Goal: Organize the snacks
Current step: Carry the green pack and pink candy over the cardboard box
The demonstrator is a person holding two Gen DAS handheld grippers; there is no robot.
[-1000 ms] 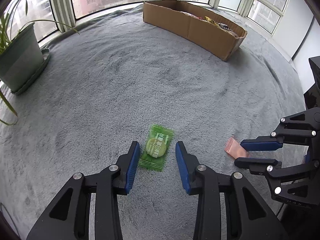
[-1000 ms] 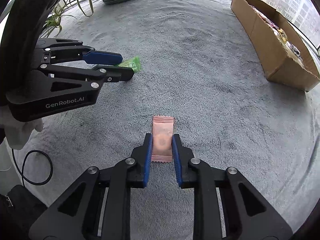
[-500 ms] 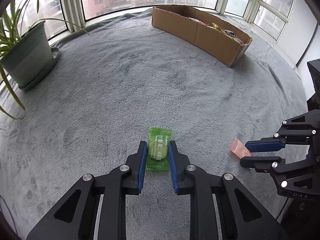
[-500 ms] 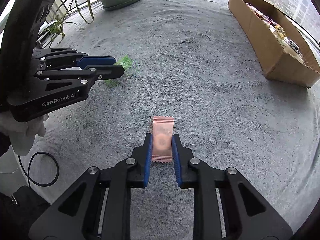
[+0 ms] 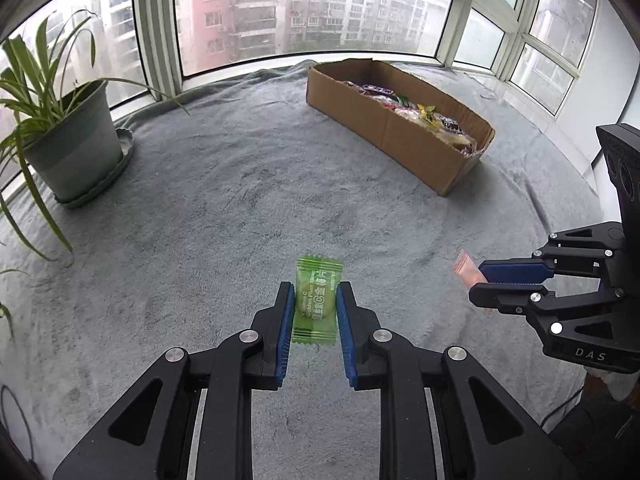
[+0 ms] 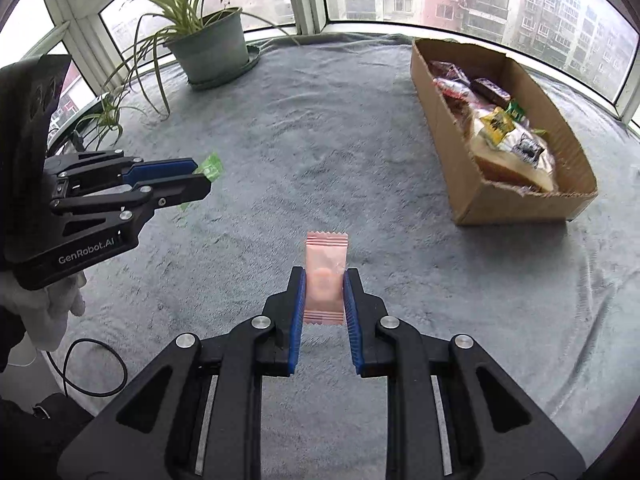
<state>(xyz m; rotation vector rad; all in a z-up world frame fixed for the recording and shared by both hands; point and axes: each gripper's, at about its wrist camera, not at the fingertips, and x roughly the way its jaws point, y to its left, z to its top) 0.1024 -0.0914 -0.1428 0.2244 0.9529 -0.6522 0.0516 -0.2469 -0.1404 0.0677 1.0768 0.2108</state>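
My left gripper (image 5: 316, 300) is shut on a green candy packet (image 5: 317, 300) and holds it above the grey blanket. My right gripper (image 6: 325, 288) is shut on a pink candy packet (image 6: 325, 276), also lifted off the blanket. In the left wrist view the right gripper (image 5: 480, 280) shows at the right with the pink packet (image 5: 466, 270) sticking out. In the right wrist view the left gripper (image 6: 200, 178) shows at the left with the green packet (image 6: 211, 166). A cardboard box (image 5: 416, 148) holding several snacks stands ahead to the right; it also shows in the right wrist view (image 6: 504, 204).
A potted spider plant (image 5: 76, 148) in a grey-green pot stands at the far left by the windows, seen also in the right wrist view (image 6: 212, 52). A grey fleece blanket (image 5: 224, 208) covers the surface. A black cable (image 6: 92, 368) lies at the lower left.
My left gripper closed on the green packet and lifted it. My right gripper lifted the pink packet. Both views have tilted up, and the box looks nearer.
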